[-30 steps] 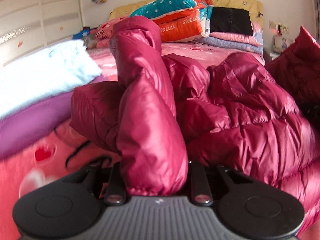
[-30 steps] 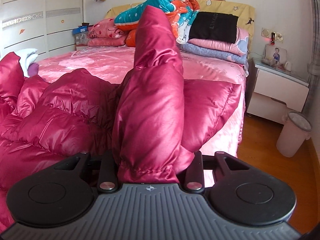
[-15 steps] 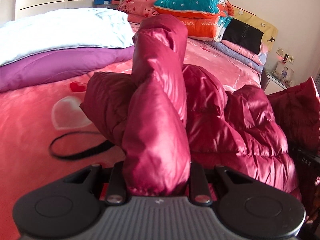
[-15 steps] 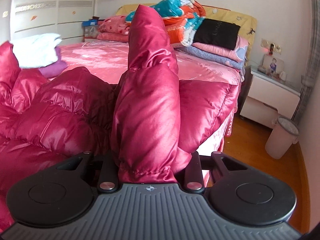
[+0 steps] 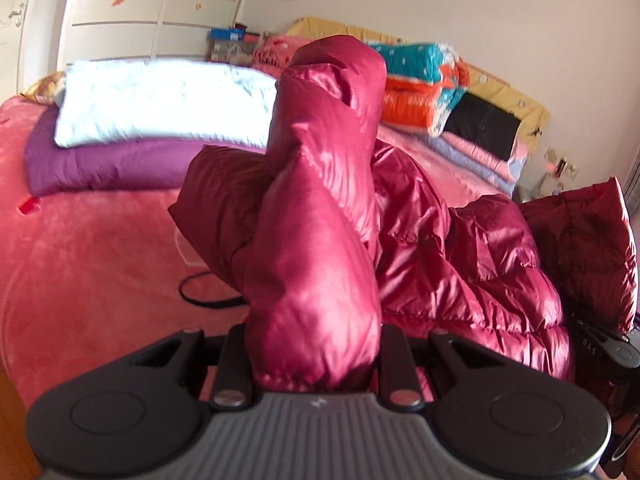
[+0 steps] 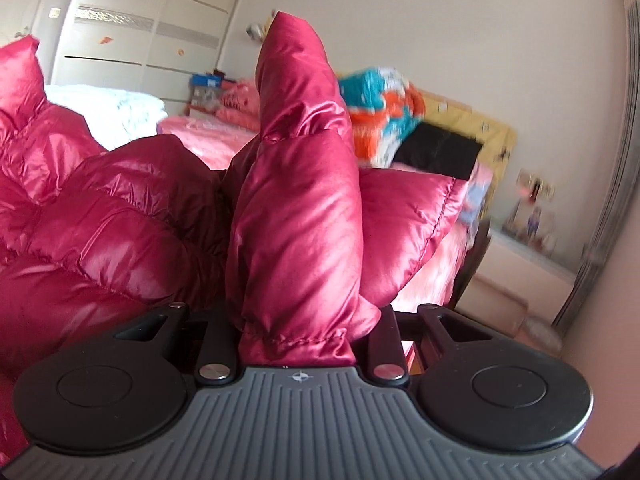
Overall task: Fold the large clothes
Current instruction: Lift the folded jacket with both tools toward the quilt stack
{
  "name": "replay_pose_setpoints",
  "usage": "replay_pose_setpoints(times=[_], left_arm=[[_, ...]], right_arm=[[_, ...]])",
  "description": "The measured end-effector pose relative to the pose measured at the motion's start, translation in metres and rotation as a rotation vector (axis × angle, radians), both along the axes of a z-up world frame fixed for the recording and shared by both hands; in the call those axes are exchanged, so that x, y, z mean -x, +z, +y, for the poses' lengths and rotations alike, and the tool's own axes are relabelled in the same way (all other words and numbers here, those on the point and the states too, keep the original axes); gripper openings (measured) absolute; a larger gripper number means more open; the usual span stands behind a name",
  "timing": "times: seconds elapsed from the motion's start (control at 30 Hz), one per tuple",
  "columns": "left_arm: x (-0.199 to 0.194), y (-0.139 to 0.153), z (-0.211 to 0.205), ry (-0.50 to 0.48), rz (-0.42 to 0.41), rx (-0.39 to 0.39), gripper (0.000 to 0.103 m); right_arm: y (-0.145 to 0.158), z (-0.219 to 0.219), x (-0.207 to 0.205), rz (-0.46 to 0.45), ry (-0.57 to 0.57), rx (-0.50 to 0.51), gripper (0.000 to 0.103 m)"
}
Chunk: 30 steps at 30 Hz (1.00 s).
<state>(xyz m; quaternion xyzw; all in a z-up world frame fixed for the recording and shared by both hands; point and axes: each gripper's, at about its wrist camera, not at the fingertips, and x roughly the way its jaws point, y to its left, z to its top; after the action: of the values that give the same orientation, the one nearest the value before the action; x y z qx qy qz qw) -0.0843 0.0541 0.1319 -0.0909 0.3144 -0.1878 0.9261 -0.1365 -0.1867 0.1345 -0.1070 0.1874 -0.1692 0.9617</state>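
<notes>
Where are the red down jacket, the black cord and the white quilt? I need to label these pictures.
red down jacket (image 5: 452,264): left wrist view, on its quilted body.
black cord (image 5: 200,300): left wrist view, on the loop lying on the pink bedspread.
white quilt (image 5: 160,100): left wrist view, on its top face.

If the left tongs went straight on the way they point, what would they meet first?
Nothing before the red down jacket: the left tongs are already shut on its cuff, and the sleeve fills the line ahead. Beyond it probably lies the pink bed, though depth is unclear.
</notes>
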Motion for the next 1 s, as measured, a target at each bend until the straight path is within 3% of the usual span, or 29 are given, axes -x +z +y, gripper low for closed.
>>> replay_pose_setpoints(times=[0.3,0.43,0.53,0.7,0.87,1.0], left_arm=[[-0.013,0.047,0.043,0.053,-0.106,0.081,0.021],[-0.046,0.077,0.067,0.092,-0.173,0.116,0.022],[-0.08,0.099,0.089,0.135,-0.209,0.146,0.022],[-0.135,0.133,0.123,0.204,-0.28,0.148,0.024],[-0.202,0.151,0.151,0.287,-0.317,0.121,0.024],[-0.257,0.143,0.172,0.339,-0.314,0.107,0.025]], right_arm=[[0.074,0.017,-0.037,-0.128,0.084,0.084,0.031],[0.116,0.024,-0.086,-0.188,0.143,0.08,0.031],[0.152,0.023,-0.134,-0.224,0.196,0.011,0.031],[0.199,0.037,-0.218,-0.305,0.258,-0.013,0.031],[0.214,0.075,-0.291,-0.334,0.308,0.002,0.031],[0.206,0.089,-0.349,-0.314,0.329,-0.011,0.032]])
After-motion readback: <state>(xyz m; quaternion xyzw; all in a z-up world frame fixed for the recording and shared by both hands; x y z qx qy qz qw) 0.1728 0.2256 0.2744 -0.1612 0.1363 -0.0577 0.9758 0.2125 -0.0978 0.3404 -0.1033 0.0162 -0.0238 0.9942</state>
